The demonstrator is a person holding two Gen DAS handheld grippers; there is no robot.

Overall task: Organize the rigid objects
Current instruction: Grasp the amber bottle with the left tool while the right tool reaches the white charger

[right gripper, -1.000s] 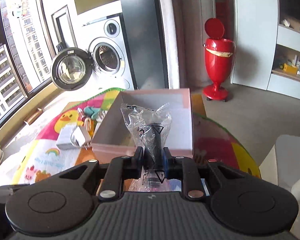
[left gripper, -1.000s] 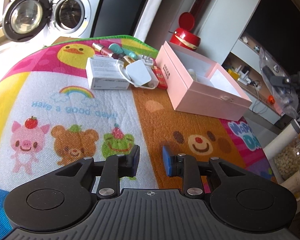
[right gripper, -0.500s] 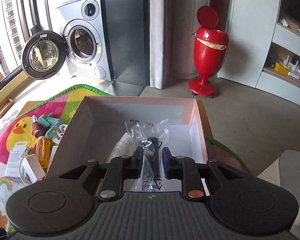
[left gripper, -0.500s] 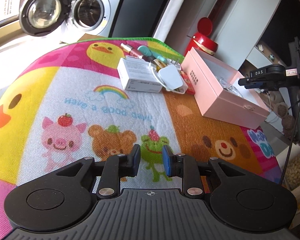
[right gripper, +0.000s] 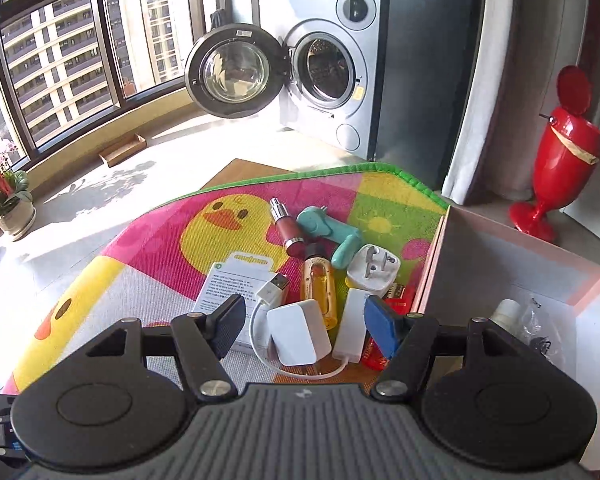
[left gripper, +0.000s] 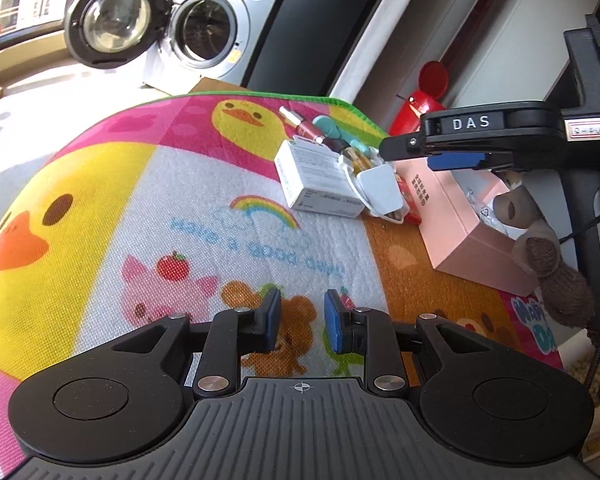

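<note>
Right claw (right gripper: 304,326) just opened wide, empty, over white charger (right gripper: 298,332), pink box (right gripper: 432,276) beside, left claw (left gripper: 300,320) narrow, empty

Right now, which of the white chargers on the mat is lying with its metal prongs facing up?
The rounded white plug beside the teal gadget, nearest the pink box; its prongs point upward. The flat white adapter shows only a smooth face.

Both grippers: black plastic, ribbed housing, two round caps, silver screws at finger pivots, blue pads. Left gripper (left gripper: 300,322); right gripper (right gripper: 304,322). Right one carries white "DAS" lettering and a handwritten label.
</note>
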